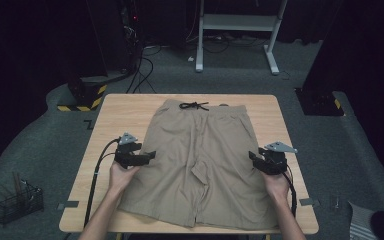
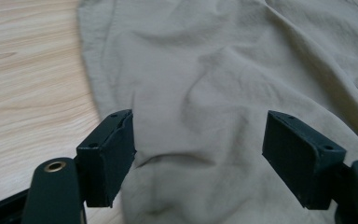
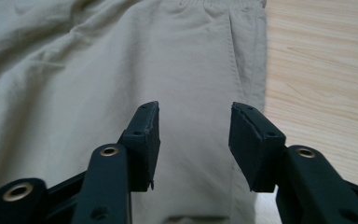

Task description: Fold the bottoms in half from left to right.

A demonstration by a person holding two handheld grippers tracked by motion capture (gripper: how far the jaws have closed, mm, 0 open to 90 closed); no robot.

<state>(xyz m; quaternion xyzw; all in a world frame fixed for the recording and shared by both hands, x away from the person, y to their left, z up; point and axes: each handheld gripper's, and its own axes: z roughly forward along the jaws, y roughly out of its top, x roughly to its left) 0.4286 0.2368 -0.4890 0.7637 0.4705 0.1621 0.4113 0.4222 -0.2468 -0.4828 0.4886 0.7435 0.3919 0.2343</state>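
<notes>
High view: khaki shorts (image 1: pixel 200 165) lie flat on the wooden worktop (image 1: pixel 120 107), waistband at the far edge with a black drawstring (image 1: pixel 194 105), leg hems toward the person. Left tool (image 1: pixel 150 156) sits at the shorts' left edge, held by the left hand (image 1: pixel 121 175); right tool (image 1: pixel 254 157) is at the shorts' right edge, held by the right hand (image 1: pixel 277 184). Both are roughly level with the crotch seam, with a cable trailing from each. A wire basket (image 1: pixel 19 202) is on the floor at left, and a white desk frame (image 1: pixel 237 30) stands behind.

Left gripper view: left tool (image 2: pixel 199 149) has its jaws spread wide, released, with nothing pinched. Wrinkled shorts fabric (image 2: pixel 223 84) lies under and ahead of the jaws; the fabric edge runs along the left jaw, bare worktop (image 2: pixel 28 84) to its left.

Right gripper view: right tool (image 3: pixel 194 140) has its jaws apart, released, the pads not pressing cloth. The shorts (image 3: pixel 121 70) lie smooth below, side seam and outer edge just past the right jaw, worktop (image 3: pixel 321 70) beyond. The waistband shows at the top.
</notes>
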